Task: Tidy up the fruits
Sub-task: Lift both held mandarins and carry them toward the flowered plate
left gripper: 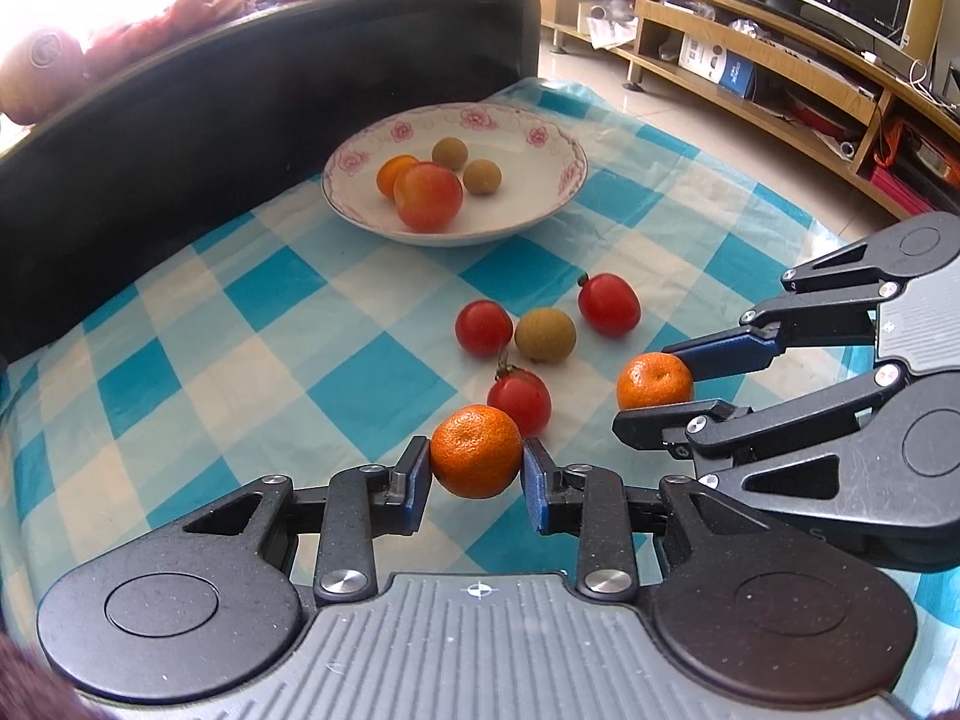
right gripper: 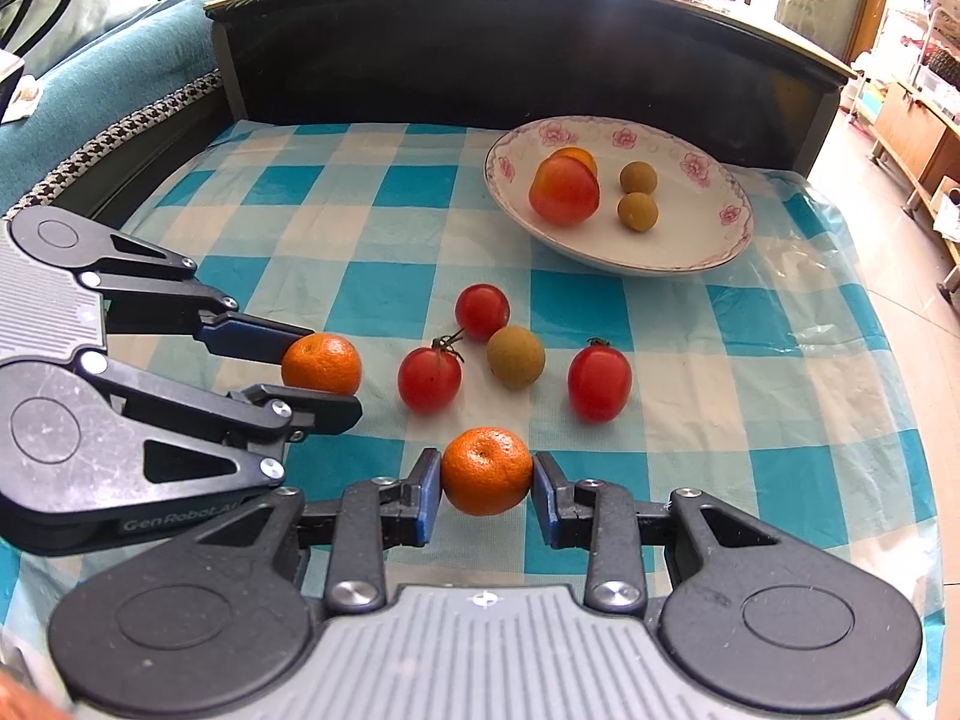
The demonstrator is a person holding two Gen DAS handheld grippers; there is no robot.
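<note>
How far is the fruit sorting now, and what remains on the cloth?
Done: the plate already holds an apple, an orange fruit partly hidden behind it, and two small brown-green fruits.
In hand: the left gripper and the right gripper are each shut on a mandarin.
Left: three cherry tomatoes and one brown-green fruit lie on the checked cloth.

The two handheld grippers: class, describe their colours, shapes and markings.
Left gripper and right gripper match: black linkage arms with silver rivets, blue finger pads, round black side discs, ribbed grey centre plate with a crosshair mark. "GenRobot" lettering shows on the left one's side.
</note>
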